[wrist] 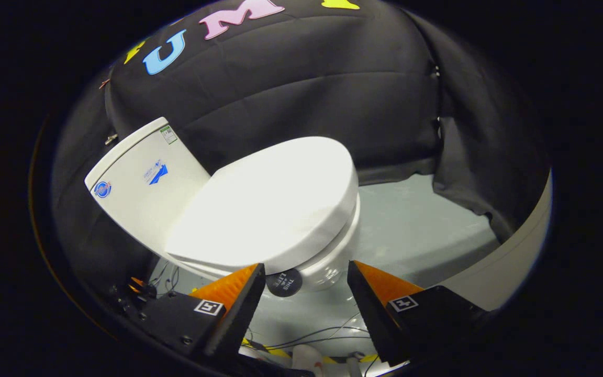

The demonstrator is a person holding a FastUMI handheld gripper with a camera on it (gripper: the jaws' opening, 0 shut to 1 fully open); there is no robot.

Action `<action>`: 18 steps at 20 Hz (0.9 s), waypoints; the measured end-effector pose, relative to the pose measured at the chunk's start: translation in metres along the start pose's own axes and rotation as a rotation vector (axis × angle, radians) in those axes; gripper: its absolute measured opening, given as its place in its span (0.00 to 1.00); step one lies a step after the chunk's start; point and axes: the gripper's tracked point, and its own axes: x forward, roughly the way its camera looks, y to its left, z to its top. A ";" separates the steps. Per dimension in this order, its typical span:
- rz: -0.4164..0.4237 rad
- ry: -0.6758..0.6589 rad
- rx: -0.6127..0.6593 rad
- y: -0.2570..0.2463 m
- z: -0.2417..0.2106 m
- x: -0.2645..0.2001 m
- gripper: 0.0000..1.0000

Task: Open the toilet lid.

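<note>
Two fingers of your gripper [305, 272] stand wide apart at the bottom centre of the frame, holding nothing. The lid [270, 201] lies shut on the bowl [327, 262] in the middle of the frame, its rim just beyond your fingertips; the tank [144, 183] sits to its upper left. A dark round disc [283, 283] shows between the fingers, below the lid's edge. The lift has not begun. Your risk here is the smooth, rounded rim: hook it too shallowly and the fingers will likely slip off, letting the lid drop back. Come in too low and you may catch the seat or bowl instead.
</note>
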 end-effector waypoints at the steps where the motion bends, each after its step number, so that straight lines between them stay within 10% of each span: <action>1: 0.001 0.010 0.021 -0.002 -0.004 0.004 0.99; 18: 0.109 0.117 0.319 0.004 -0.039 0.026 0.90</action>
